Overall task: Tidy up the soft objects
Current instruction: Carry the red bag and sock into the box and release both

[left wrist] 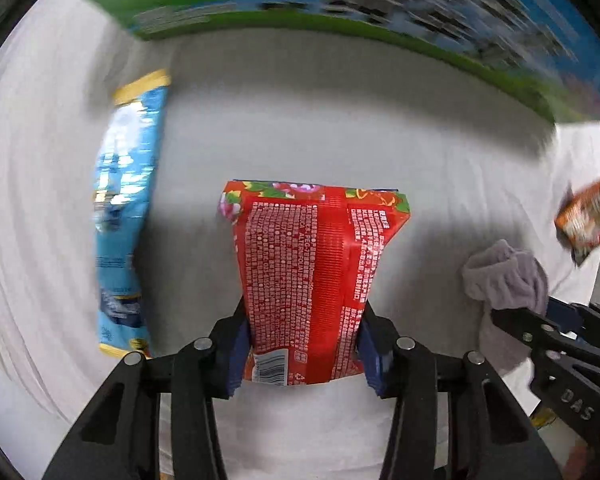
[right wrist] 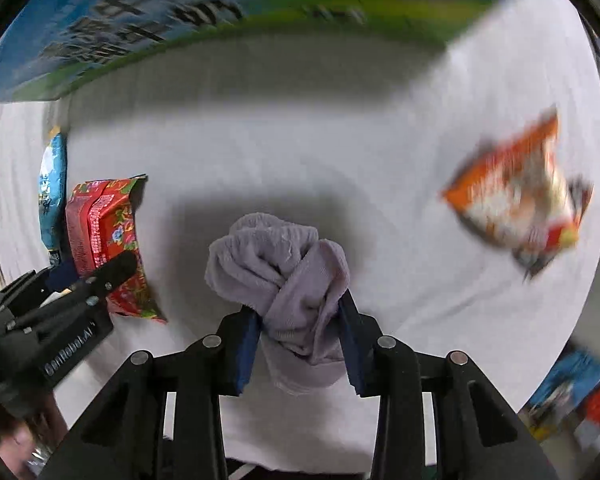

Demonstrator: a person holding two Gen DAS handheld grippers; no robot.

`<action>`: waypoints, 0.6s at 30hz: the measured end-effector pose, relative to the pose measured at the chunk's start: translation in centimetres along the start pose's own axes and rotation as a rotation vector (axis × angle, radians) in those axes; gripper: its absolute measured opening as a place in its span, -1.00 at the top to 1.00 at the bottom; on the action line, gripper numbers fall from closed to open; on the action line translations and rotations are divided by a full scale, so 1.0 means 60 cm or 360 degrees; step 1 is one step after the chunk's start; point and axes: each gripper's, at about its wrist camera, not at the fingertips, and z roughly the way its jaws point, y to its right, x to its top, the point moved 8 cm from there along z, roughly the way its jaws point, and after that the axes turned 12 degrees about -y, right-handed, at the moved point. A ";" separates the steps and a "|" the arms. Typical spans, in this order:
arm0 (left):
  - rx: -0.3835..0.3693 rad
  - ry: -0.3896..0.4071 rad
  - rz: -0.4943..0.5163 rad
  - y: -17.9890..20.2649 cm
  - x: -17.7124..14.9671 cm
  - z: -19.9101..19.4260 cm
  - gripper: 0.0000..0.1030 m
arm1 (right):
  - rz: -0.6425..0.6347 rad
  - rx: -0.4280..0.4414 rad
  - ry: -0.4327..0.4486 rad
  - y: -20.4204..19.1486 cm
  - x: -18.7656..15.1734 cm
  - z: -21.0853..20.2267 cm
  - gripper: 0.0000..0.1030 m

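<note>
My left gripper [left wrist: 305,344] is shut on a red flowered packet [left wrist: 312,276] and holds it above the white cloth; the packet also shows in the right wrist view [right wrist: 108,236]. My right gripper [right wrist: 300,336] is shut on a bunched grey sock [right wrist: 288,276], also seen at the right in the left wrist view [left wrist: 508,280]. A blue packet [left wrist: 124,216] lies on the cloth left of the red one. An orange snack packet [right wrist: 520,204] lies on the cloth to the right, blurred.
A white cloth [left wrist: 340,128] covers the table. A large box with green and blue print [left wrist: 300,4] stands along the far edge. More colourful packets [right wrist: 572,400] sit at the lower right, off the cloth.
</note>
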 end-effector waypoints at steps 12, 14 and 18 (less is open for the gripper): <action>0.0095 0.0065 0.0015 0.027 0.012 0.024 0.09 | 0.0030 -0.0017 0.0028 -0.010 -0.001 0.057 0.17; 0.0098 0.0076 0.0013 0.028 0.014 0.032 0.11 | 0.0036 -0.0038 0.0035 -0.020 0.007 0.051 0.20; 0.0100 0.0086 0.0006 0.016 0.002 0.013 0.15 | 0.0025 -0.0092 0.0060 -0.044 0.003 0.048 0.25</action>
